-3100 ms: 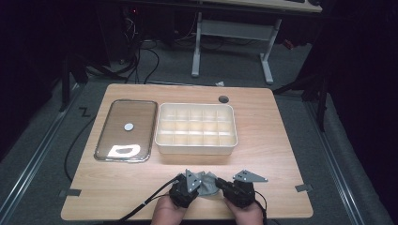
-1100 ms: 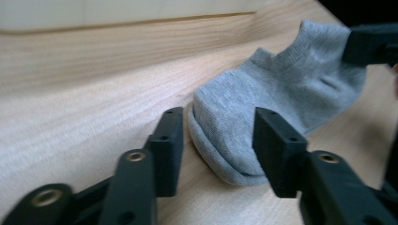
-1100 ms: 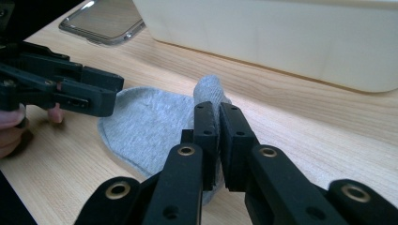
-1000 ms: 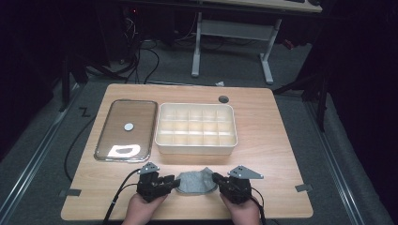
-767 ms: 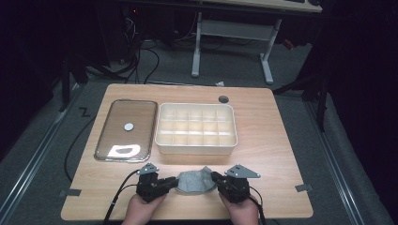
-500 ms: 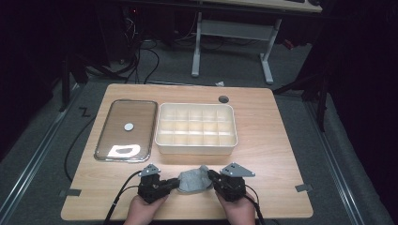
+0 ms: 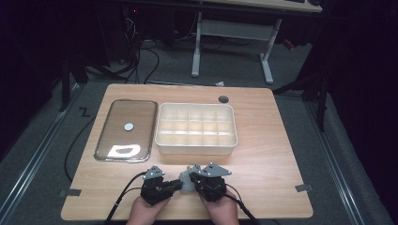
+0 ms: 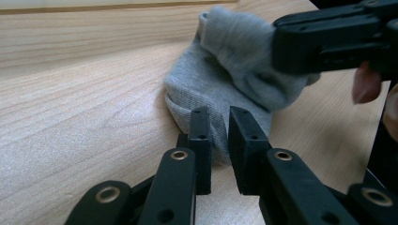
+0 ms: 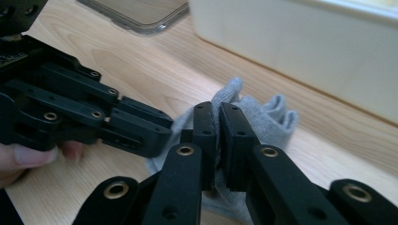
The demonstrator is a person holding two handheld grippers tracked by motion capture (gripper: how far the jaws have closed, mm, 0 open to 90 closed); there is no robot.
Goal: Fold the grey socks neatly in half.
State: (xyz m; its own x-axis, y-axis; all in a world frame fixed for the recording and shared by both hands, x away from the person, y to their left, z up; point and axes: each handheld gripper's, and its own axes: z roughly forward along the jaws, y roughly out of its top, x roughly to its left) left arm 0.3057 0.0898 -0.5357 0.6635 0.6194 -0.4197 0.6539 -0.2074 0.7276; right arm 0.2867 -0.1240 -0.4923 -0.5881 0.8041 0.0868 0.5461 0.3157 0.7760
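Grey sock (image 7: 187, 179) bunched on table (image 7: 263, 154) near front edge, before divided bin (image 7: 196, 129). Left gripper (image 8: 218, 140) nearly closed on cuff fold; right gripper (image 9: 218, 140) clamped on fabric. Soft, light, limp; best pinched at edges.

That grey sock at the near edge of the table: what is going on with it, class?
A person holds the grey sock with two grippers. The left gripper, whose jaws have just been closing, pinches one end; the right gripper is shut on the other. The sock lies bunched on the wooden table, in front of the white compartment box.
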